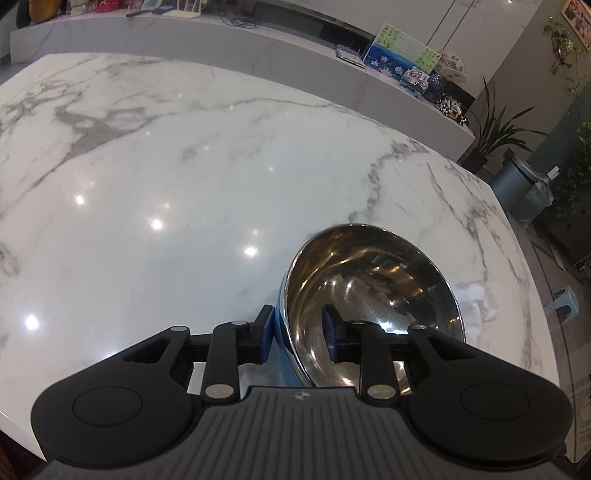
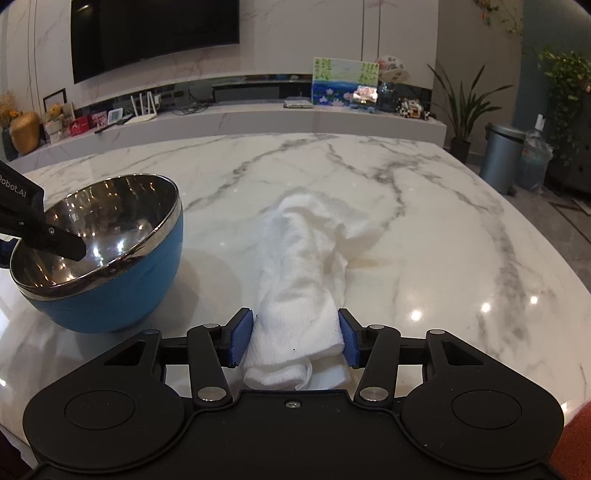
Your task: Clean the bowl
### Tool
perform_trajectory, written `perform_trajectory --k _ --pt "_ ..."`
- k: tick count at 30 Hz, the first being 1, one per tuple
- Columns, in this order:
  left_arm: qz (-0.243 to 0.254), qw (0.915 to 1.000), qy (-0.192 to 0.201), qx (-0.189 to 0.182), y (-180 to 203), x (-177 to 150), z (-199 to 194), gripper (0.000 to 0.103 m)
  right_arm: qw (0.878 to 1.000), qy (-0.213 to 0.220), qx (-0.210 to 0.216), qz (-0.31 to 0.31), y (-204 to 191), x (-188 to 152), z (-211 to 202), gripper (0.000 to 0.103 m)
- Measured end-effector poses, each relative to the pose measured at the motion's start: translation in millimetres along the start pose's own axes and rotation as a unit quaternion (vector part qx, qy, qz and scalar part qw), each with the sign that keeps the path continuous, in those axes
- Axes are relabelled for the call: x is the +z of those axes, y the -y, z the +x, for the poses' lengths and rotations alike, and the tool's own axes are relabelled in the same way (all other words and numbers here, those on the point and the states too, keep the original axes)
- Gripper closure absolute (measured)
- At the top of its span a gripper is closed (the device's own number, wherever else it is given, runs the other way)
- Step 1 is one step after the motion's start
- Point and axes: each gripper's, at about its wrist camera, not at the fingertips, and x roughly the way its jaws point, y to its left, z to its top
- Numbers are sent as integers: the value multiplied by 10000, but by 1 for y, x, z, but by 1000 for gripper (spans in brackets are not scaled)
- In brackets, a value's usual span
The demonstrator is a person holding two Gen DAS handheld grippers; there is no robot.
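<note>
A steel bowl (image 1: 369, 288) with a blue outside (image 2: 110, 295) sits tilted on the marble table (image 2: 443, 240). My left gripper (image 1: 298, 335) straddles its near rim. One blue pad lies against the blue outer wall; the other is inside the bowl, a little off the steel. In the right wrist view one of its black fingers (image 2: 55, 243) reaches into the bowl. A white towel (image 2: 303, 266) lies rolled on the table right of the bowl. My right gripper (image 2: 295, 339) has both pads against the towel's near end, which narrows between them.
The table's right edge curves away near a grey bin (image 2: 502, 158) and potted plants (image 2: 461, 107). Behind the table runs a low marble shelf (image 2: 258, 118) with a painting (image 2: 343, 83) and small ornaments. A dark screen (image 2: 155, 33) hangs above.
</note>
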Motion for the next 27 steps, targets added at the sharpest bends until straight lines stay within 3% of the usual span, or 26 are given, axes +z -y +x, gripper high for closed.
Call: perform_trajectory --k 3,8,16,27 --pt "-20 10000 -80 -27 -1 -1 2 77 9999 60 25 -84 -3 0 1 75" --pt "-41 9998 -174 -37 -2 -4 3 77 9998 78 79 -180 -6 4 3 84" --pt "-15 9998 -203 -34 -2 -6 6 81 9960 683 175 -555 -22 12 -32 84" --pt "-38 9998 -205 -68 -2 -5 6 82 9924 661 357 -976 -42 11 -37 84"
